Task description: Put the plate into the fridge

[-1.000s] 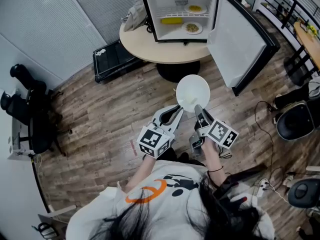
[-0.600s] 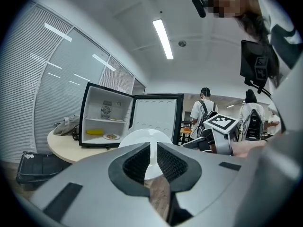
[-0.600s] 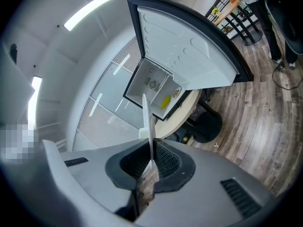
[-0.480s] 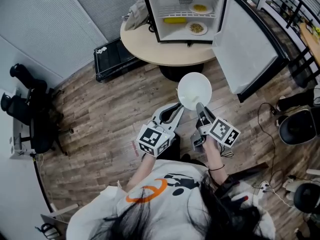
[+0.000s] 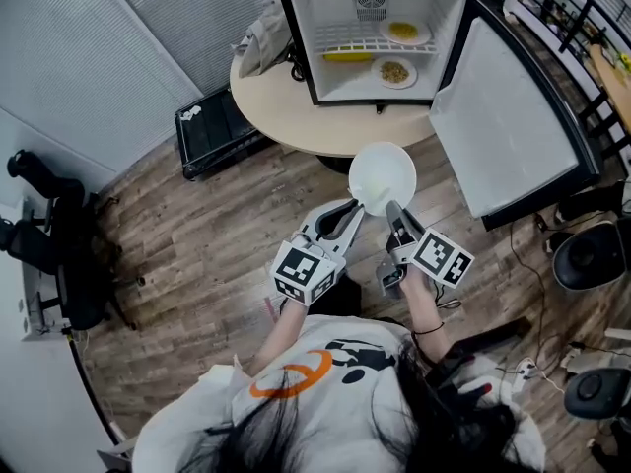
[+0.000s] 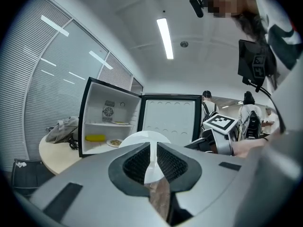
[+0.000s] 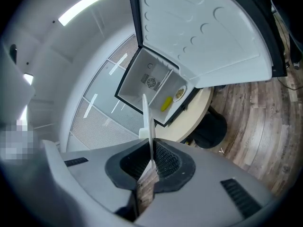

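A white empty plate (image 5: 383,173) is held out in the air in front of the person, gripped at its near rim from both sides. My left gripper (image 5: 357,211) is shut on the plate's rim (image 6: 147,141), which runs edge-on between its pads. My right gripper (image 5: 391,211) is also shut on the plate (image 7: 148,122), seen as a thin white edge between its jaws. Ahead, a small black fridge (image 5: 375,37) stands open on a round beige table (image 5: 286,106), its door (image 5: 513,136) swung out to the right.
Inside the fridge are two plates of food (image 5: 394,71) and a yellow item (image 5: 347,55). A grey bag (image 5: 261,33) lies on the table. A black case (image 5: 212,116) sits on the wood floor at left; office chairs (image 5: 49,235) and cables stand at both sides.
The fridge and table have slid lower and nearer in the head view as the person steps toward them. Both grippers keep the same hold on the plate.
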`<action>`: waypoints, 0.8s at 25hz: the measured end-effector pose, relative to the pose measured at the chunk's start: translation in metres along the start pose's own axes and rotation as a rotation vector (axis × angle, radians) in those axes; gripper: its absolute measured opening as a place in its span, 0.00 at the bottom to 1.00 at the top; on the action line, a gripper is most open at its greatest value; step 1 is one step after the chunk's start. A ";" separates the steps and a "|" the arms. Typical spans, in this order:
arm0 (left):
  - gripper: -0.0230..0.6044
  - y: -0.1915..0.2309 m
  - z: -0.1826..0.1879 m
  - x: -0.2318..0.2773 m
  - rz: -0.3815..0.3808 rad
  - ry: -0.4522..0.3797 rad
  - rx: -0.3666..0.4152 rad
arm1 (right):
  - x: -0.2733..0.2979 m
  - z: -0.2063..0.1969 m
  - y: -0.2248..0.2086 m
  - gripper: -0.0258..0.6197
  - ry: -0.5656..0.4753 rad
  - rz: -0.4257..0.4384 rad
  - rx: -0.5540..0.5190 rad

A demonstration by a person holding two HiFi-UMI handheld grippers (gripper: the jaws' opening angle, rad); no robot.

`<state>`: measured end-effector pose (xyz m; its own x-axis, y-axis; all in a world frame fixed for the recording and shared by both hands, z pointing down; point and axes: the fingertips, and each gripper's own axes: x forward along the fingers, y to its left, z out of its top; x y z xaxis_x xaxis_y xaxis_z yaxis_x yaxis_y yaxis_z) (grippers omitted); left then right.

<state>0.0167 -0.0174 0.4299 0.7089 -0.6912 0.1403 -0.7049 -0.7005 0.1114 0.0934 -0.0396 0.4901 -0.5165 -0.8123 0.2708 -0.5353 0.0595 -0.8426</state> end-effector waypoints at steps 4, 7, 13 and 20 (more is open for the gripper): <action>0.12 0.040 0.008 0.012 -0.016 -0.005 0.004 | 0.035 0.009 0.008 0.08 -0.013 -0.013 0.000; 0.12 0.069 0.013 0.018 -0.026 -0.010 0.003 | 0.059 0.014 0.014 0.08 -0.029 -0.024 0.000; 0.12 0.113 0.017 0.028 -0.062 -0.015 0.001 | 0.099 0.023 0.023 0.08 -0.063 -0.042 0.004; 0.12 0.132 0.018 0.042 -0.114 -0.013 -0.021 | 0.118 0.034 0.025 0.08 -0.104 -0.076 0.007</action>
<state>-0.0461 -0.1426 0.4330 0.7849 -0.6092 0.1131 -0.6196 -0.7711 0.1465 0.0421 -0.1532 0.4854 -0.4025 -0.8700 0.2849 -0.5651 -0.0087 -0.8249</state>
